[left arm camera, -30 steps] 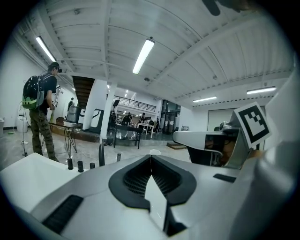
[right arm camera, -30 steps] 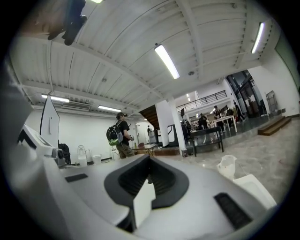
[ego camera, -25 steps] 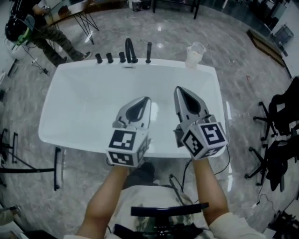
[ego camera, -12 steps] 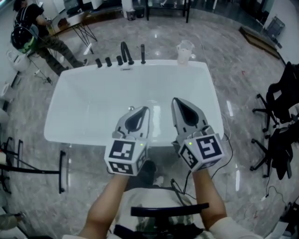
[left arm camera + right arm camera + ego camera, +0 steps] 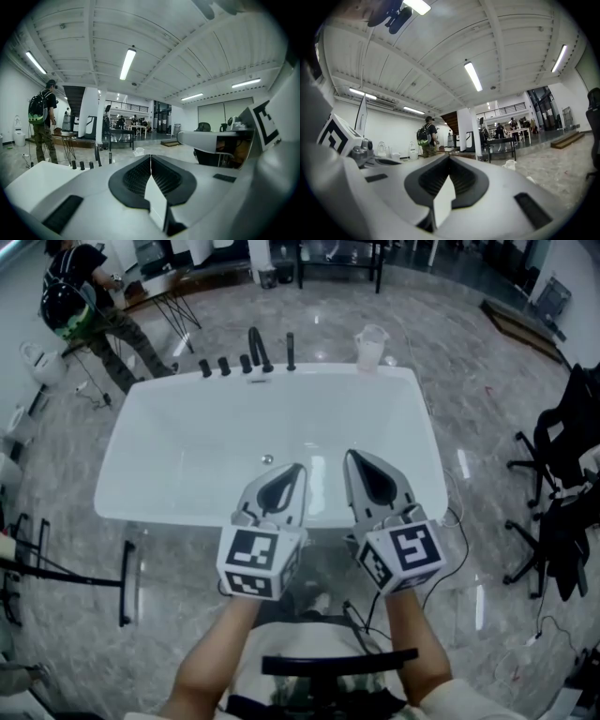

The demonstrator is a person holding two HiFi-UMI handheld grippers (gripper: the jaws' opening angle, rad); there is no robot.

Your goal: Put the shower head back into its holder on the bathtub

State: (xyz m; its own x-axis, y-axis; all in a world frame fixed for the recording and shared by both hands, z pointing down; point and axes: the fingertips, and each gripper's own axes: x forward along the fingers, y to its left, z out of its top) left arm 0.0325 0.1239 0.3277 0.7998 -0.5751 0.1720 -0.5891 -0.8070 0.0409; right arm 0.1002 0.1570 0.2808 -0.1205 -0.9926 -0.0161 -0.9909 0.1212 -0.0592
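Left tongs (image 5: 299, 469), right tongs (image 5: 349, 456) — closed, near bathtub (image 5: 169, 451).

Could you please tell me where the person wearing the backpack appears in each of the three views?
Head view: the person is in the top-left corner, beyond the bathtub's far-left corner.
Left gripper view: the person stands at the far left.
Right gripper view: the person is small and distant, just left of centre.
Shared landmark: the wire-legged table stands beside the person in all three.
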